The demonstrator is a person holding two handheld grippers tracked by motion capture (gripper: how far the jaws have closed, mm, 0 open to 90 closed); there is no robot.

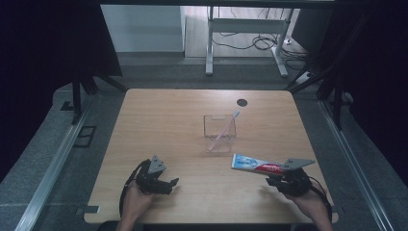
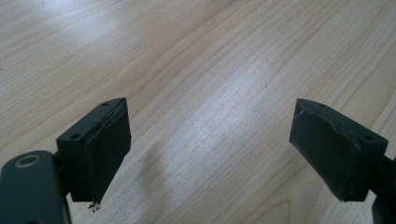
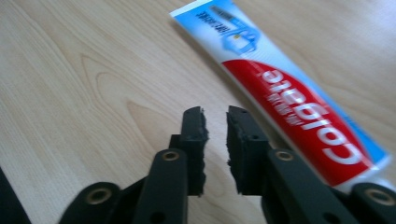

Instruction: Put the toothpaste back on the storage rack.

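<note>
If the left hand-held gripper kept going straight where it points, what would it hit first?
Probably the bare table. The left hand-held gripper tilts down at the wood, jaws wide apart with nothing between or ahead of them, though depth is hard to judge.

Lab: black curtains (image 1: 43,43), floor cables (image 1: 250,41) (test rig).

You will find the clear plastic square container (image 1: 220,133) near the centre of the light wooden table (image 1: 168,120), with the pink toothbrush (image 1: 225,129) leaning inside it. The red, white and blue toothpaste tube (image 1: 256,165) lies in front of it to the right, just beside the right gripper (image 1: 281,180). Your left gripper (image 1: 174,183) sits near the front edge, well left of the tube.
</note>
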